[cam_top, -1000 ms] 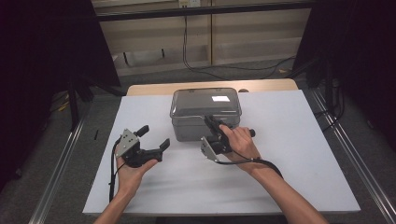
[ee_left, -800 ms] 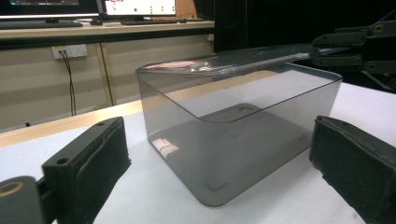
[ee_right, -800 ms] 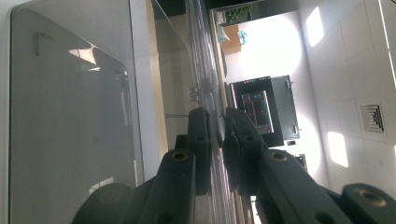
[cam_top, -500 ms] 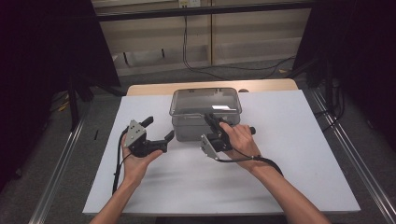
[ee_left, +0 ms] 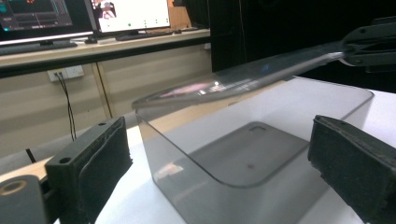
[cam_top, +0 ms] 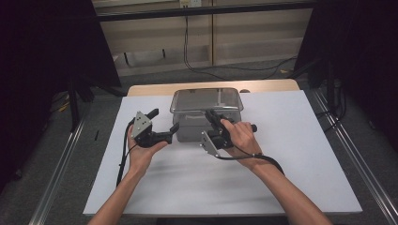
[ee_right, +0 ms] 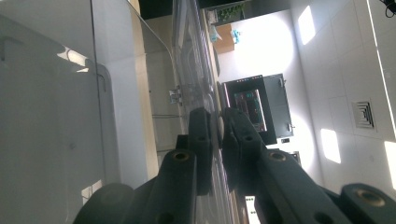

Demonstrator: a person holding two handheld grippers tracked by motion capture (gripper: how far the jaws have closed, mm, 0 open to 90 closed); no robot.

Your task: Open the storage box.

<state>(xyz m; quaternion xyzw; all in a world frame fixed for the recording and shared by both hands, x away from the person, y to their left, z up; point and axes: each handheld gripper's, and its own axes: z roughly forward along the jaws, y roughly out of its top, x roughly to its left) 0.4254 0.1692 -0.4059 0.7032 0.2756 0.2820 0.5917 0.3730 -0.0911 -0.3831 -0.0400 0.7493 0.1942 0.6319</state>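
Clear plastic box [cam_top: 206, 115] sits at the far middle of the white sheet [cam_top: 291, 178], its back edge near the sheet's far edge and the wooden tabletop strip [cam_top: 141, 89].

Right gripper [cam_top: 212, 117] is clamped on the box's lid [ee_left: 243, 77], at the near edge. In the right gripper view the jaws are pinched nearly together with the thin clear edge between the pads [ee_right: 201, 140]. From the left gripper view the lid is tilted: the side held by the right gripper [ee_left: 369, 44] is raised, the opposite side low, with a gap open over the box rim [ee_left: 187, 109].

Left gripper [cam_top: 164, 125] is just left of the box, jaws wide apart, holding nothing. In its own view the two pads [ee_left: 105, 161] straddle the box's near left corner, with air on both sides and no contact visible.

Room: bare sheet to the left, right and front of the box. Behind it, little margin before the sheet ends.
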